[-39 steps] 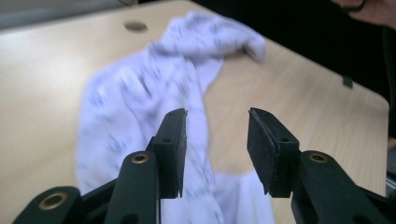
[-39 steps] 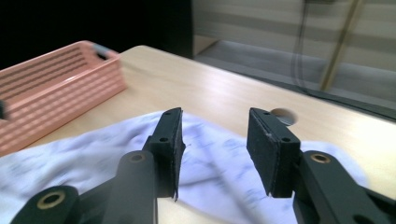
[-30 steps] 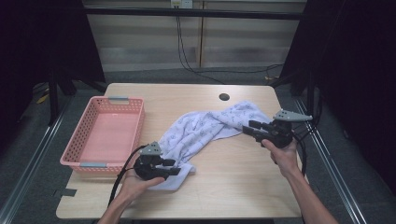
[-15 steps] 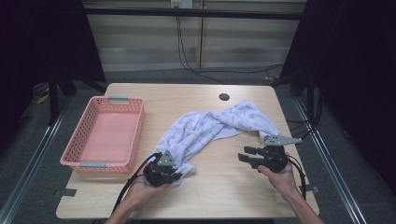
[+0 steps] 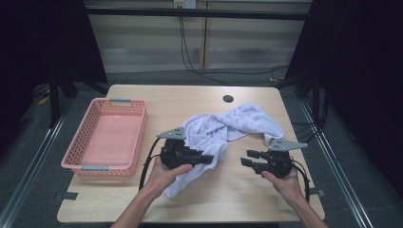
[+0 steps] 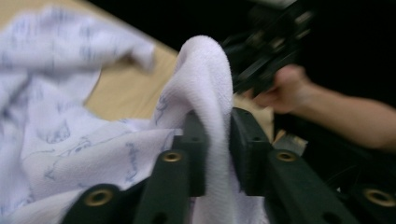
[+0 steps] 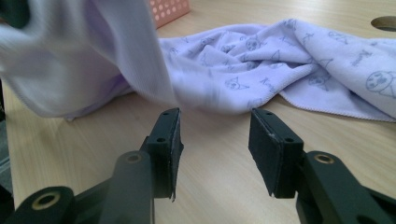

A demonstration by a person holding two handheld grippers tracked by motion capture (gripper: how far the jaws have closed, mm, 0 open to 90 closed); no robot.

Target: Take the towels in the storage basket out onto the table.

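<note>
A white towel (image 5: 237, 123) with a faint blue print lies crumpled across the middle of the wooden table (image 5: 157, 99). My left gripper (image 5: 209, 158) holds the towel's near end a little above the table. In the left gripper view a fold of the towel (image 6: 205, 60) rises between the pads of my left gripper (image 6: 217, 135), which pinch it; these jaws have just been opening slightly. My right gripper (image 5: 247, 158) is to the right of it, pointing left at the lifted cloth. In the right gripper view my right gripper (image 7: 215, 135) stands open just short of the towel (image 7: 280, 60), nothing between its pads.
A pink plastic basket (image 5: 81, 137) with nothing in it stands at the table's left side. A round cable hole (image 5: 228, 99) sits near the far edge. Bare wood lies at the near right around the right hand.
The left gripper has closed on the towel's near end and lifted it toward the middle. The right gripper has left the towel's right end and come down to the near right.
</note>
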